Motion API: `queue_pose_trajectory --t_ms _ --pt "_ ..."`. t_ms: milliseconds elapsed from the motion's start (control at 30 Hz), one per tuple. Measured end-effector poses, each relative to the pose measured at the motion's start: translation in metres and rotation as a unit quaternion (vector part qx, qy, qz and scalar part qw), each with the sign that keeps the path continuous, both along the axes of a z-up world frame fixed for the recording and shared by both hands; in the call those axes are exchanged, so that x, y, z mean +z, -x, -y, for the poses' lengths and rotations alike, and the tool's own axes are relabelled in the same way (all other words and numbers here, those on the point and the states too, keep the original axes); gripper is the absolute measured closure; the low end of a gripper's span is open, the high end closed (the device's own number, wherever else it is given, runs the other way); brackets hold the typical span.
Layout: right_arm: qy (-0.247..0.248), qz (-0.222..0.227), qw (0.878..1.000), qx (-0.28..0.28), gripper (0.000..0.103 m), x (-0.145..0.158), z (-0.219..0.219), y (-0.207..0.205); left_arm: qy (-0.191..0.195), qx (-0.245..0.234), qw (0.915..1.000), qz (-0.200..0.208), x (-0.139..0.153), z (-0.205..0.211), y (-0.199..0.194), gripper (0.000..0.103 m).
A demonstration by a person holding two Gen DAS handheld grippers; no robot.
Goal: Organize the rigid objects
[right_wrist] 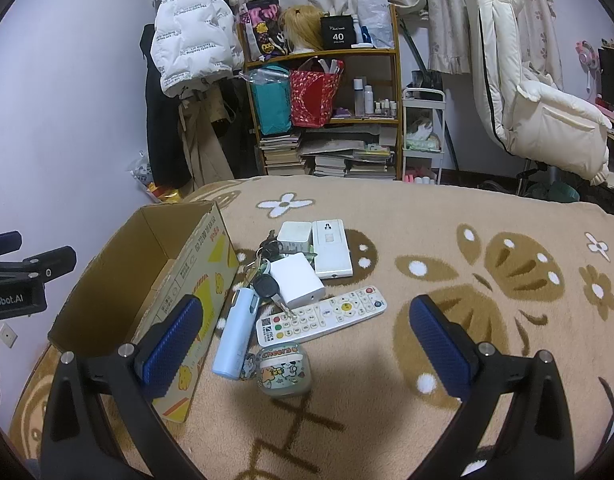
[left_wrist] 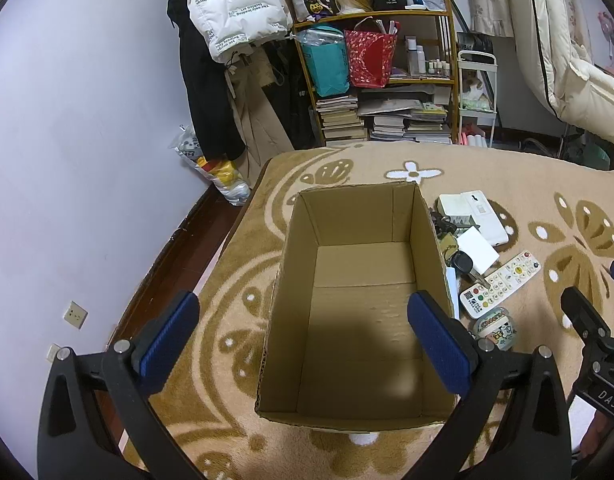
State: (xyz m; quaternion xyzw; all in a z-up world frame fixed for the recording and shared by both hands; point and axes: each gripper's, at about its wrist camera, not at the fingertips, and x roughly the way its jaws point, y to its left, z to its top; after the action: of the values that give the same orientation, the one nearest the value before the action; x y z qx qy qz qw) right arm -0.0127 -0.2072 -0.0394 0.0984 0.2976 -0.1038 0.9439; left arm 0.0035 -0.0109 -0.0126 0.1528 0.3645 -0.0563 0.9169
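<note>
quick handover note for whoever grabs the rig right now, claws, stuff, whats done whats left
Left claw: open, holding nothing, above the cardboard box.
Right claw: open, holding nothing, above the small jar.
Box: nothing inside it.
Beside the box on the blanket: remote, blue tube, keys, white block, flat white device, small white box.
Done: nothing packed yet.
Left: probably all the pile goes into the box.

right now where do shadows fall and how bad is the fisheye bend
Left wrist view: a soft shadow darkens the cardboard box floor; the wall and rug edges bow strongly. Right wrist view: a shadow lies on the rug beside the patterned jar; the shelf curves near the rim.
</note>
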Motion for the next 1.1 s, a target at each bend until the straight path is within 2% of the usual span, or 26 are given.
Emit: queue_pose_trajectory --t_ms 1100 --pt "0.000 -0.003 1.000 0.000 0.000 -0.0015 0.0012 -0.0002 -0.007 0.001 1.0000 -0.003 -0.0041 -0.0010 0.0005 0.000"
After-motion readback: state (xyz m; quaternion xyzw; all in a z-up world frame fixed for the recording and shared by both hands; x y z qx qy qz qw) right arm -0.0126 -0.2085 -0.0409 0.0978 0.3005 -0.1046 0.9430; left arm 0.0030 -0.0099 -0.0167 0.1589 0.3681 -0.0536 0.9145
